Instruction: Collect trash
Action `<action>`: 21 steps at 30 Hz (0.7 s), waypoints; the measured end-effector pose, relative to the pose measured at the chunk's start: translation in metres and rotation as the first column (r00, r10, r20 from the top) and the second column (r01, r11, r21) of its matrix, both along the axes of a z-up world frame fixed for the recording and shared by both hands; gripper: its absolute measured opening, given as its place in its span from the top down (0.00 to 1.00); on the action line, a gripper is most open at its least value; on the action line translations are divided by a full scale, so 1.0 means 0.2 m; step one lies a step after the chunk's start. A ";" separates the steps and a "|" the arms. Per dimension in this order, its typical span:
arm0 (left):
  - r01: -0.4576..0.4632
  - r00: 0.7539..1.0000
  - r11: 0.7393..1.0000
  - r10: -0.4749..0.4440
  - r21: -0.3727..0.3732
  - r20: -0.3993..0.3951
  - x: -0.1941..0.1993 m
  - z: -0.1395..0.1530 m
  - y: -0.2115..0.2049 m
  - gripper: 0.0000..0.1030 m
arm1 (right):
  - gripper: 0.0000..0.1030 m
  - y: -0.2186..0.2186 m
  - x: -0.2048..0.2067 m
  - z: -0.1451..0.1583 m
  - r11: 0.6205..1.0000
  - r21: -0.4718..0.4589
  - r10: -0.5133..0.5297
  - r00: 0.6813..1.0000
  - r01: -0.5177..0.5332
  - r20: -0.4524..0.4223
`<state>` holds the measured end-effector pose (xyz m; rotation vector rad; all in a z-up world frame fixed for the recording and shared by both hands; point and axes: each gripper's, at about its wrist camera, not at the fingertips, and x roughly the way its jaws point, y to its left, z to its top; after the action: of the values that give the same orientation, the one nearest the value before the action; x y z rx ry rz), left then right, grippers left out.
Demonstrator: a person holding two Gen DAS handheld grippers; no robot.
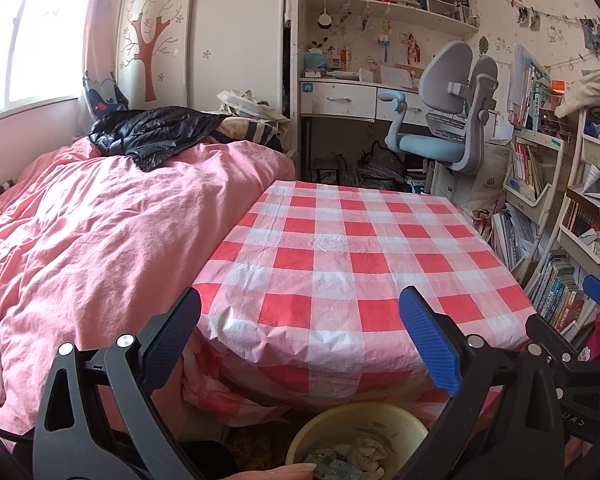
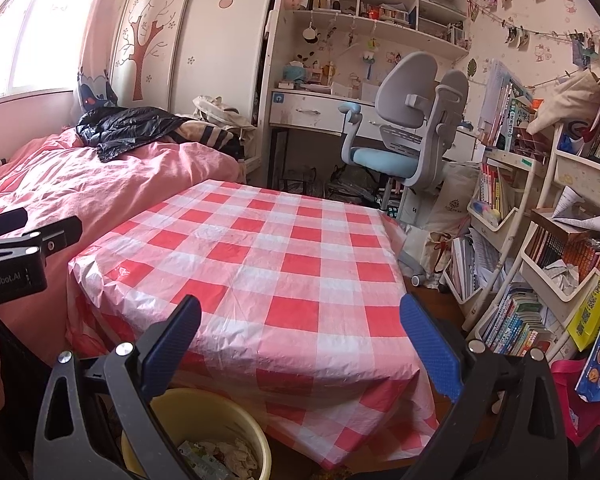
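Both tools, left and right, gape, empty | surface bare | trash in bin: light, crumply, pinch loosely

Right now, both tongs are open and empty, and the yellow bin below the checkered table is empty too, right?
Not quite. The left tongs and right tongs are open and empty, but the yellow bin below the checkered table already holds crumpled paper and wrappers, as the right wrist view shows.

Daylight came through a window beside a pink-covered bed. A checked-cloth worktop stood before a white desk, grey chair and crowded bookshelves.
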<state>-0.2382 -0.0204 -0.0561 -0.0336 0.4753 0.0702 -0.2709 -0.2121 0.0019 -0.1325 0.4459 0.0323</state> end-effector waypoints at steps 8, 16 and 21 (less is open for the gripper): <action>-0.014 1.000 0.999 0.014 -0.029 -0.012 0.01 -0.01 0.04 0.07 | 0.07 0.00 0.00 -0.01 1.000 -0.003 0.003 1.000 -0.003 -0.005; -0.008 1.000 1.000 0.008 -0.023 -0.015 0.02 -0.02 0.03 0.07 | 0.07 0.00 0.00 -0.01 1.000 -0.005 0.003 1.000 -0.003 -0.006; -0.007 1.000 1.000 0.006 -0.021 -0.015 0.02 -0.02 0.03 0.07 | 0.07 0.01 0.00 -0.01 1.000 -0.008 0.007 1.000 -0.007 -0.008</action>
<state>-0.2349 -0.0147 -0.0596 -0.0556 0.4912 0.0717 -0.2700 -0.2104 -0.0009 -0.1418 0.4540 0.0375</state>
